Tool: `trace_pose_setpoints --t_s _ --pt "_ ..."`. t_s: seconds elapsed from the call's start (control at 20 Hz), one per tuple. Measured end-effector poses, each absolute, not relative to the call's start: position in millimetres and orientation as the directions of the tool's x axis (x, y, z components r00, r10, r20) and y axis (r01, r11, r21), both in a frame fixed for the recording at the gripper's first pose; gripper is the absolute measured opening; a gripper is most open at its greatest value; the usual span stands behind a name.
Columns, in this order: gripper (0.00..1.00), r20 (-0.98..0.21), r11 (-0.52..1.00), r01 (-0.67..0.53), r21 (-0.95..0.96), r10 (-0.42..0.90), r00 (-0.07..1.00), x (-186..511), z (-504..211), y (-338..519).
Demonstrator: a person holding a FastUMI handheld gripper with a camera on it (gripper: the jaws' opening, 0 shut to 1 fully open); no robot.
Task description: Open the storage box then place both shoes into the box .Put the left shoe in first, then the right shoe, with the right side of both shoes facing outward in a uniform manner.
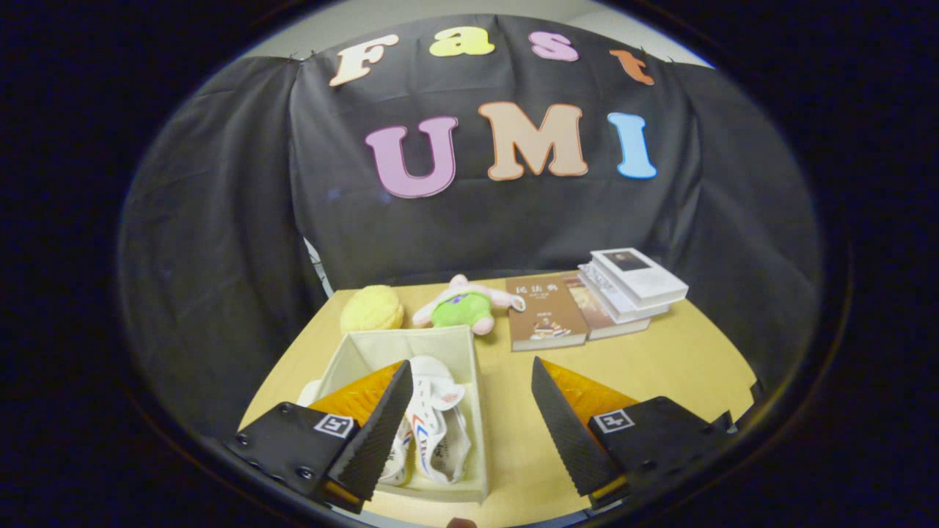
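Shoes (433, 429) lie side by side inside the open box (462, 343), between my gripper (469, 403)'s spread, empty fingers. Risk now: my left finger could catch a shoe and twist it out of line.

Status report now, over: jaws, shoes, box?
Gripper open, holding nothing, above table. White shoes lie inside open storage box, between the fingers. Nothing blocks the box.

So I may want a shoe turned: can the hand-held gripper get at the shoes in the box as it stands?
Probably yes. The hand-held gripper is open and holds nothing, the storage box has no lid over it, and the shoes lie exposed inside, between its fingers.
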State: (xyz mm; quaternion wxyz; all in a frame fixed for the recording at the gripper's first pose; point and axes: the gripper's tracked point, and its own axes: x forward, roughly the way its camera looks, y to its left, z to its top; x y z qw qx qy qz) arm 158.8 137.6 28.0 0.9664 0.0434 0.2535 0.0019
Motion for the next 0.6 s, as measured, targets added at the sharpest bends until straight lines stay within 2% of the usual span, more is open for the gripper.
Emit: trace_pose_setpoints --t_s 0.45,0.6 --pt "1.00 -0.185 0.992 -0.091 0.083 0.105 0.977 159.6 56.6 96.9" --pt "1.00 -0.112 0.991 -0.084 0.104 0.096 0.989 151.3 60.1 69.1"
